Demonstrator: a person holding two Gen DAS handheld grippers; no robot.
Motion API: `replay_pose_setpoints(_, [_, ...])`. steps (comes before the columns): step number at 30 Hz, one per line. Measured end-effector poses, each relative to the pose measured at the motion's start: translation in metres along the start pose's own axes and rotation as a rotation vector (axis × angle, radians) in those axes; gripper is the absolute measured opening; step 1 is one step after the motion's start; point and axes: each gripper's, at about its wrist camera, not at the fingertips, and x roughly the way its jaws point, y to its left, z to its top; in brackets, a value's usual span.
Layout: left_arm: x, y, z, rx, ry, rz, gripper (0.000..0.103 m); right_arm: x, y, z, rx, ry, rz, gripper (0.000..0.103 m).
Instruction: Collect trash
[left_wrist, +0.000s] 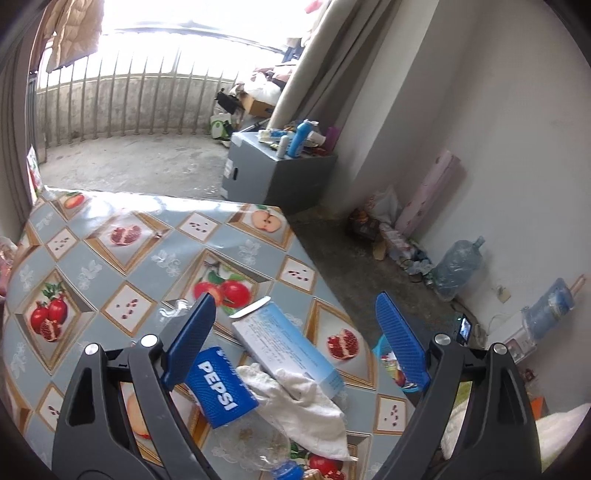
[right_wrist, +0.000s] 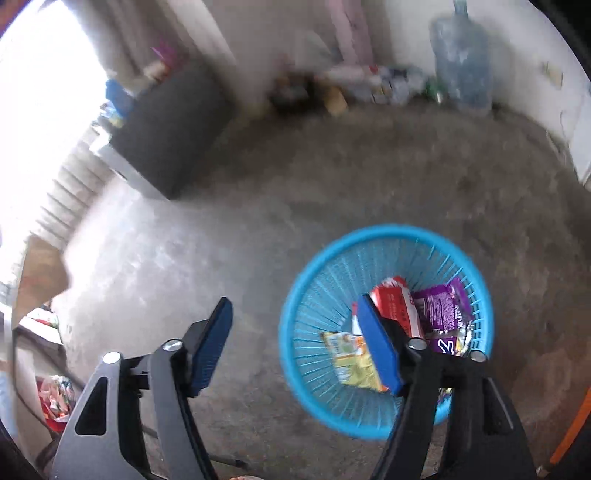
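Note:
In the left wrist view my left gripper (left_wrist: 295, 306) hangs open over the table (left_wrist: 110, 266) with its fruit-pattern cloth. Below and between its fingers lie a Pepsi bottle (left_wrist: 221, 387), a crumpled white cloth (left_wrist: 303, 402) and a light-blue carton (left_wrist: 291, 343); no pad touches them. In the right wrist view my right gripper (right_wrist: 295, 306) stands open and empty above the concrete floor. A blue plastic basket (right_wrist: 314, 280) sits under its right finger and holds a red pack (right_wrist: 395, 299), a purple wrapper (right_wrist: 443, 306) and a yellow-green packet (right_wrist: 351, 350).
A grey cabinet (left_wrist: 273, 173) with bottles on top stands beyond the table. Along the wall lie a water jug (left_wrist: 458, 266), bags and litter. The basket's rim (left_wrist: 380, 347) peeks past the table's right edge. A balcony railing (left_wrist: 129, 99) closes the far side.

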Motion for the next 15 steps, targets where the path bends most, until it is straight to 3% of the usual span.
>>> replay_pose_setpoints(9, [-0.035, -0.004, -0.011, 0.021, -0.071, 0.028, 0.09, -0.158, 0.096, -0.046, -0.174, -0.257, -0.008, 0.095])
replay_pose_setpoints(15, [-0.053, 0.003, -0.035, -0.016, -0.092, 0.091, 0.093, -0.213, 0.15, -0.074, -0.311, -0.304, 0.059, 0.096])
